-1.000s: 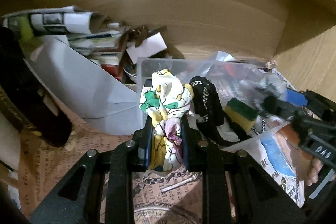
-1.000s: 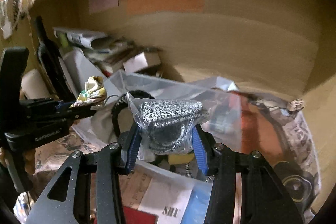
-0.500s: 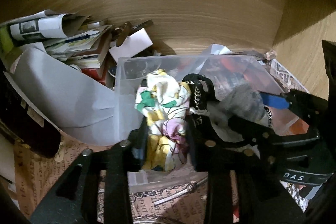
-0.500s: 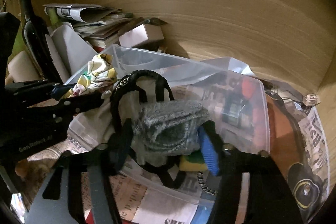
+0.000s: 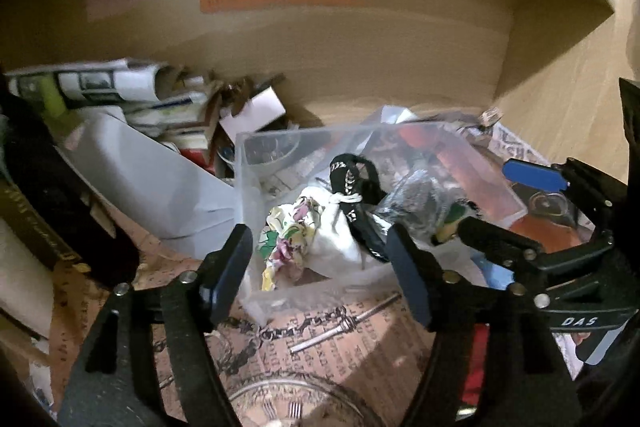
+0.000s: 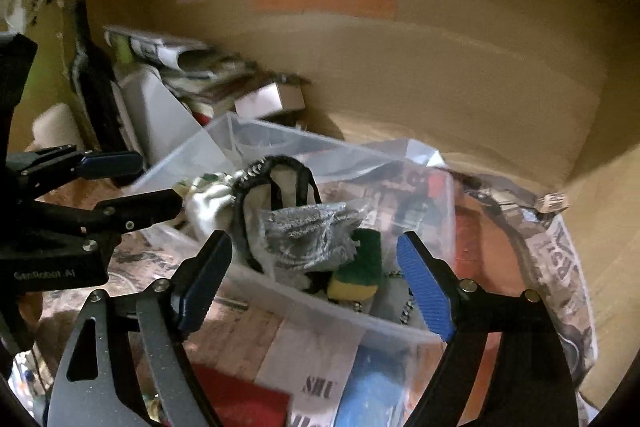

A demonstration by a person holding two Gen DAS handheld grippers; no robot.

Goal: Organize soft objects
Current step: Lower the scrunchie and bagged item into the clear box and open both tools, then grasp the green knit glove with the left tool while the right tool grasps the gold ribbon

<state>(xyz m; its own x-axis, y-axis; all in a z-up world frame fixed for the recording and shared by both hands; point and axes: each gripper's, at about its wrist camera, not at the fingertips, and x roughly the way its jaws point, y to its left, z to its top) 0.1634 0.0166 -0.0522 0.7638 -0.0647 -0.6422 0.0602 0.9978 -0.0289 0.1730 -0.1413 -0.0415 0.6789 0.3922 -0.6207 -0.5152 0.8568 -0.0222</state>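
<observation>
1. On the left, the left gripper (image 5: 320, 275) hangs just in front of the clear plastic bin (image 5: 250, 187), jaws spread wide and holding nothing. The floral cloth (image 5: 286, 235) lies crumpled inside the bin, against its near left corner.

2. In the middle of the bin, a white pouch with black straps (image 5: 348, 227) rests beside the floral cloth, touching it. My judgement: the step in hand is letting go and clearing away, so the left gripper should back straight out, keeping its fingers off those straps, which could snag.

3. Further right, a grey knit piece in a clear bag (image 6: 308, 235) sits on top of the pile, leaning on a green and yellow sponge (image 6: 356, 271). It looks loosely perched, so a nudge might tip it over the rim.

4. On the right, the right gripper (image 6: 316, 283) is also open wide and empty, poised over the bin's near wall. I would lift it clear before swinging aside, so the thin wall is not dragged along.

5. Papers and boxes (image 5: 132, 99) crowd the shelf behind; any further soft things there I cannot make out.
</observation>
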